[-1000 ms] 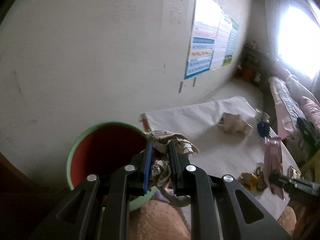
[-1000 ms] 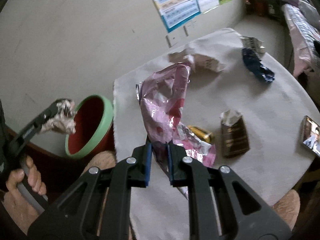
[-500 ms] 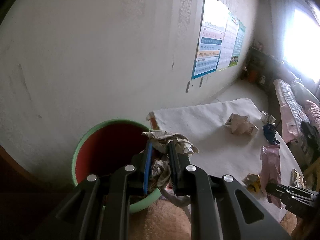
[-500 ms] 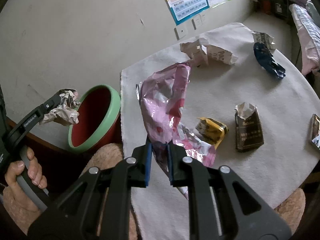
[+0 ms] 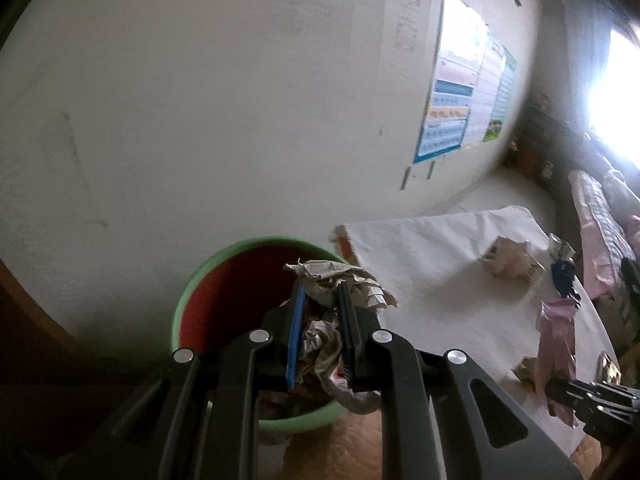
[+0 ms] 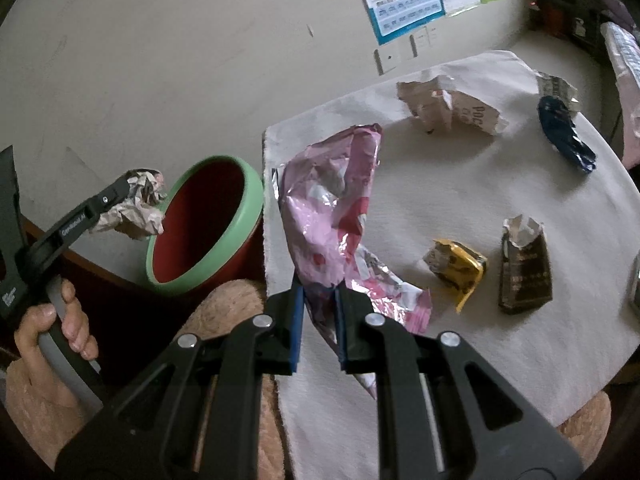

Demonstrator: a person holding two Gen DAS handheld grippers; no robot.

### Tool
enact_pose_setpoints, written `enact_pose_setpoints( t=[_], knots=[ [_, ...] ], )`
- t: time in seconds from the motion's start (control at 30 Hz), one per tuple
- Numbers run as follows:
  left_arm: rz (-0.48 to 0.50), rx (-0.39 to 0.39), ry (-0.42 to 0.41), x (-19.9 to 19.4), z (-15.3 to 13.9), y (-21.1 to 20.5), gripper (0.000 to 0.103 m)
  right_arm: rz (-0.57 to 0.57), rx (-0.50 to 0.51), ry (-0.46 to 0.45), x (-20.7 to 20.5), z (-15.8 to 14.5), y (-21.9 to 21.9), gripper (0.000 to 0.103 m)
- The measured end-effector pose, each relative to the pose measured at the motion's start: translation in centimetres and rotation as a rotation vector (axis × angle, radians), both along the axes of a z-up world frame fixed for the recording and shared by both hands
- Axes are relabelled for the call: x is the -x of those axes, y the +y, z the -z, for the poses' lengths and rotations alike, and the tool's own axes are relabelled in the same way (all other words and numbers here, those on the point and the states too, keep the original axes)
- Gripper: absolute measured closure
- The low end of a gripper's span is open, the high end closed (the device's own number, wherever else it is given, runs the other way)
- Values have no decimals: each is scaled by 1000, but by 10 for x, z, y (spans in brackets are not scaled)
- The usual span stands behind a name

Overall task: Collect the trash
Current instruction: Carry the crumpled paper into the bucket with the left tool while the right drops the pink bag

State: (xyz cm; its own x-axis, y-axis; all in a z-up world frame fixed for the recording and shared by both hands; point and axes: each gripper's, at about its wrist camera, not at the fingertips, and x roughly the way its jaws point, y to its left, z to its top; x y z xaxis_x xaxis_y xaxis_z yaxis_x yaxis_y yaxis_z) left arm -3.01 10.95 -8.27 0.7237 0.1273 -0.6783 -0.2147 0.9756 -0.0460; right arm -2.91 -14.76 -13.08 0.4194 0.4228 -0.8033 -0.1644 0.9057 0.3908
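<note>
My left gripper is shut on a crumpled paper wad and holds it over the near rim of a red bin with a green rim. In the right wrist view the wad hangs just left of the bin. My right gripper is shut on a pink foil wrapper held above the white-covered table; the wrapper also shows in the left wrist view.
On the table lie a torn white paper wrapper, a blue wrapper, a yellow wrapper and a dark brown packet. A wall with a poster stands behind the bin. A bed lies far right.
My left gripper has carried the paper wad further over the bin, which now looks closer. My right gripper has drawn back slightly with the pink wrapper still in it.
</note>
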Motion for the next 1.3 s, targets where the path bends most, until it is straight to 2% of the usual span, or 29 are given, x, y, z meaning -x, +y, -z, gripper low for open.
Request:
enact_pose_setpoints(
  t=[0.3, 0.47, 0.67, 0.73, 0.93, 0.97, 1.0, 1.03, 1.07, 1.1, 1.13, 1.27, 1.3],
  knots=[
    [-94, 36, 51, 4, 20, 44, 89, -66, 15, 12, -5, 3, 31, 89],
    [-116, 74, 62, 3, 28, 60, 89, -91, -20, 51, -13, 10, 47, 89],
    [-142, 94, 73, 5, 33, 74, 88, -207, -72, 35, -43, 0, 109, 89],
    [-146, 92, 77, 5, 33, 78, 88, -224, -103, 40, -56, -4, 127, 89],
    [-162, 97, 90, 5, 33, 90, 86, -250, -94, 35, -78, -5, 158, 87],
    [-157, 105, 99, 3, 36, 91, 82, -249, -111, 45, -82, -4, 160, 83],
    [-147, 112, 110, -1, 38, 92, 82, -248, -133, 57, -84, -3, 162, 62],
    [-139, 117, 117, -5, 40, 91, 78, -240, -144, 62, -87, -1, 165, 54],
    [-128, 119, 123, -10, 42, 90, 67, -228, -145, 55, -88, -1, 166, 46],
    [-120, 122, 121, -12, 43, 89, 55, -224, -146, 49, -88, -2, 165, 46],
    [-116, 121, 120, -13, 43, 88, 50, -230, -153, 45, -86, -4, 165, 46],
    [-111, 108, 94, -13, 40, 79, 36, -222, -167, 13, -72, -9, 148, 40],
    [-113, 108, 92, -12, 41, 78, 36, -215, -180, 16, -71, -8, 142, 40]
  ],
)
